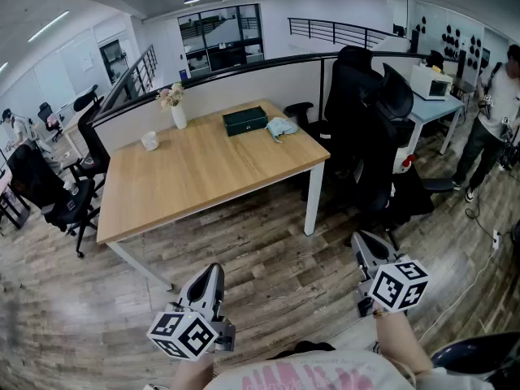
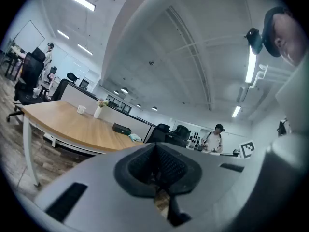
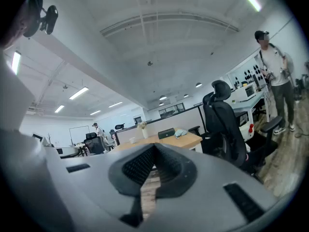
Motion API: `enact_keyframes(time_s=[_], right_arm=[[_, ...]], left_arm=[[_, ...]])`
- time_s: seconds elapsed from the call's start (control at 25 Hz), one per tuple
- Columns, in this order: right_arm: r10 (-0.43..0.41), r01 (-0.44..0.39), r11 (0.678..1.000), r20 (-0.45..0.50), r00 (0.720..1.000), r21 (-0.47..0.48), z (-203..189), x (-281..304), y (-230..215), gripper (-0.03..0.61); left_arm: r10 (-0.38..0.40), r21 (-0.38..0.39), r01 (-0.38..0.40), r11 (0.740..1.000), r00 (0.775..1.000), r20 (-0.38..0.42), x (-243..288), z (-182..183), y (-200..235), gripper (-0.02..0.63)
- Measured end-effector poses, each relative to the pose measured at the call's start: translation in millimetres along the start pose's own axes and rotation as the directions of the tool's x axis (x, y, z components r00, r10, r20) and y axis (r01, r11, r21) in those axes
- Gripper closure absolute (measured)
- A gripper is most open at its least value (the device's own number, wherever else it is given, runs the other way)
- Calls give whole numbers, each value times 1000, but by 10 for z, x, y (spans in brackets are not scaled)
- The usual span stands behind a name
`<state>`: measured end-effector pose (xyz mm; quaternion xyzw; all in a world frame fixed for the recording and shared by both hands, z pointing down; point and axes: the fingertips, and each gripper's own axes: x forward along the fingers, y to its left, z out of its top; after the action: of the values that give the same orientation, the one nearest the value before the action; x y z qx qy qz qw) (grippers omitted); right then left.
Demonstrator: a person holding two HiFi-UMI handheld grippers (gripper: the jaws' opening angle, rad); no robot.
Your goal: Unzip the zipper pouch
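Wooden counter (image 1: 211, 173): well ahead of both tongs
Pouch (image 1: 244, 121): dark green, flat near the counter's far edge, just beside a light blue cloth (image 1: 282, 127)
Left tongs (image 1: 213, 270): pressed together, empty, low over the plank floor (image 1: 268, 250)
Right tongs (image 1: 362, 240): pressed together, empty, well apart from the pouch

One light wooden rectangular table (image 1: 203, 177) on white legs carries four things: one dark green rectangular zipper pouch (image 1: 244, 121), one crumpled pale blue cloth (image 1: 282, 127), one slim white vase (image 1: 179, 117) of flowers and one small white cup (image 1: 149, 140). Two tall black office chairs (image 1: 357, 88) stand beside its right end.
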<state>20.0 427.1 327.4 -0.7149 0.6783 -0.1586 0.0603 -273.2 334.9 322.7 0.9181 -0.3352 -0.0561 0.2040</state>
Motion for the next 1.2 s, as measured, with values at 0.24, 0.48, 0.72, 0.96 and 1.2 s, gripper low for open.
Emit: enact_keyframes(time_s=[0.24, 0.48, 0.72, 0.96, 1.2], right_arm=[[-6, 6, 1000, -12, 1000, -3, -97, 83, 52, 583], [-16, 16, 1000, -36, 999, 3, -235, 102, 53, 583], [-35, 37, 999, -72, 997, 23, -379, 155, -41, 583], [-47, 52, 996, -76, 996, 72, -370, 431, -344, 583], [-22, 28, 997, -82, 996, 73, -126, 1052, -749, 583]], left_arm=[[10, -7, -11, 1000, 1000, -21, 23, -43, 165, 612], [11, -25, -11, 1000, 1000, -23, 22, -108, 249, 612], [11, -48, -14, 999, 998, -64, 113, -290, 309, 612], [26, -63, -30, 998, 997, -74, 459, -318, 411, 612], [37, -49, -40, 998, 998, -52, 1085, -157, 437, 612]])
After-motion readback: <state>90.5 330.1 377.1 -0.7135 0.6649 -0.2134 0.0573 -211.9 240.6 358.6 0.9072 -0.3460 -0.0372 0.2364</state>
